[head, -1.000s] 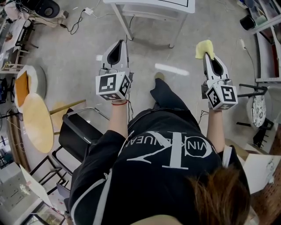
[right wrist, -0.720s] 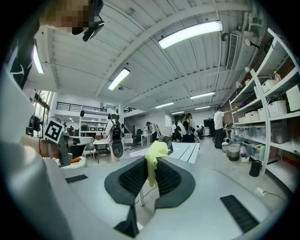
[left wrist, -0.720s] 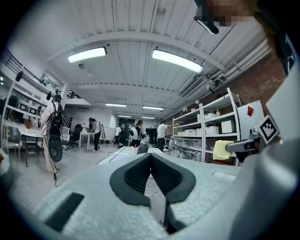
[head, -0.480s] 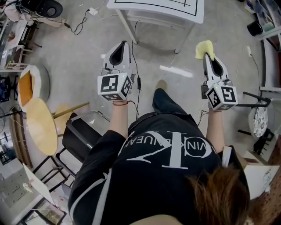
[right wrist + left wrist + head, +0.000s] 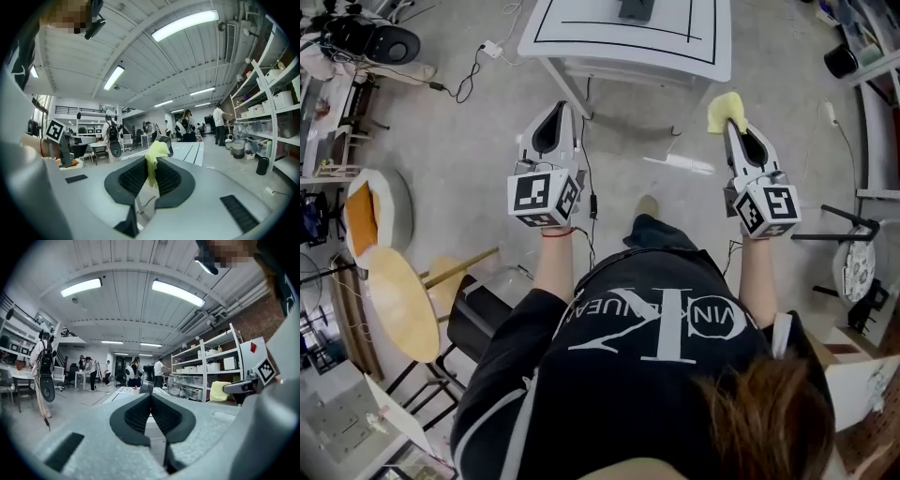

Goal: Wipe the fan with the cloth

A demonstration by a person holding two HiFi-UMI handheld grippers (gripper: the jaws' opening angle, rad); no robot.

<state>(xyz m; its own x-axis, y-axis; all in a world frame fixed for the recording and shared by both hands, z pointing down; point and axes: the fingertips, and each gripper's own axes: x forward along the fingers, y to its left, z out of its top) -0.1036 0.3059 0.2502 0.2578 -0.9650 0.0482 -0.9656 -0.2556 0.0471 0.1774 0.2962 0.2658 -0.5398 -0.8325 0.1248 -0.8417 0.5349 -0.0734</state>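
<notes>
Approach step, by the look of it; wiping not yet begun. Left hand-held gripper is clenched on nothing, just short of the desk's near edge. Fan sits toward the desk's far side, untouched. Right hand-held gripper grasps the yellow cloth off the desk's near right corner. Next move calls for reaching across the desk to lay cloth on fan.

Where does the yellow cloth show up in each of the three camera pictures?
Head view: yellow cloth upper right, at the tip of the right gripper.
Left gripper view: far right, mid-height.
Right gripper view: centre, pinched between the jaws.
Shared landmark: the white table ahead.
</notes>
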